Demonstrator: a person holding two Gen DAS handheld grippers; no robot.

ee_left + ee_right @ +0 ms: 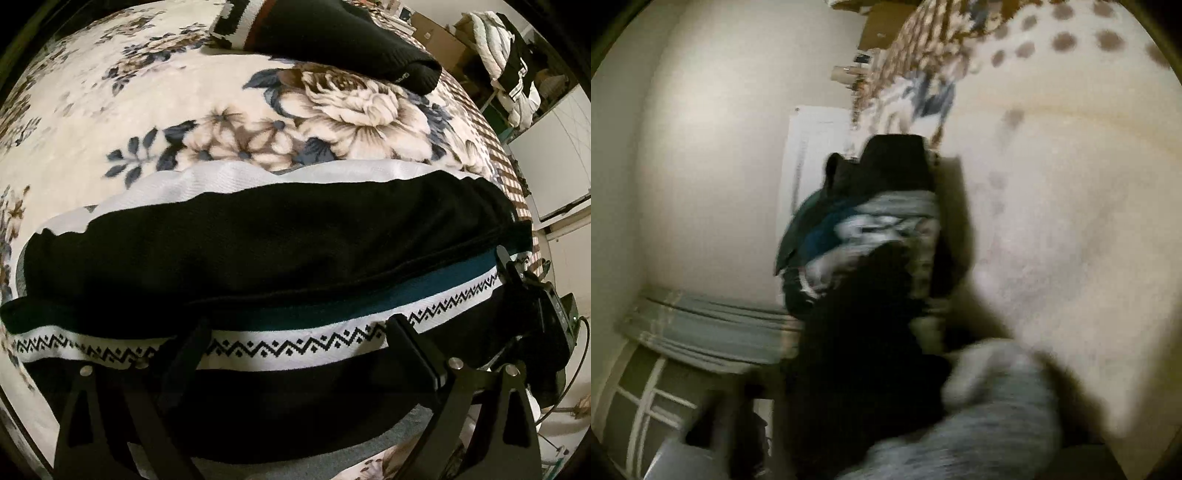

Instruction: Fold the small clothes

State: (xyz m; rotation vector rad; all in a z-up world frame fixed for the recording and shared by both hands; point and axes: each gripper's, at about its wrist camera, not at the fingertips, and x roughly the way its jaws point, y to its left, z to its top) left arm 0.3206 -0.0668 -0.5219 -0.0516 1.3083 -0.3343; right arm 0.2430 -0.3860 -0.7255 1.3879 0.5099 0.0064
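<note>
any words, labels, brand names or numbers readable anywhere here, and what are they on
Nothing can be read in either view.
Small pale mark on the cuff of the black sock at the top of the floral blanket: too small and blurred to read.
White sheet on the wall in the right wrist view: any print on it is blurred out.
The zigzag band on the black patterned sock is only a pattern, not text.

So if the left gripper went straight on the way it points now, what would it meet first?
Most likely the white zigzag-patterned band of the black knitted garment lying on the floral blanket; the left gripper stands open just over it, though the exact gap is unclear.
</note>
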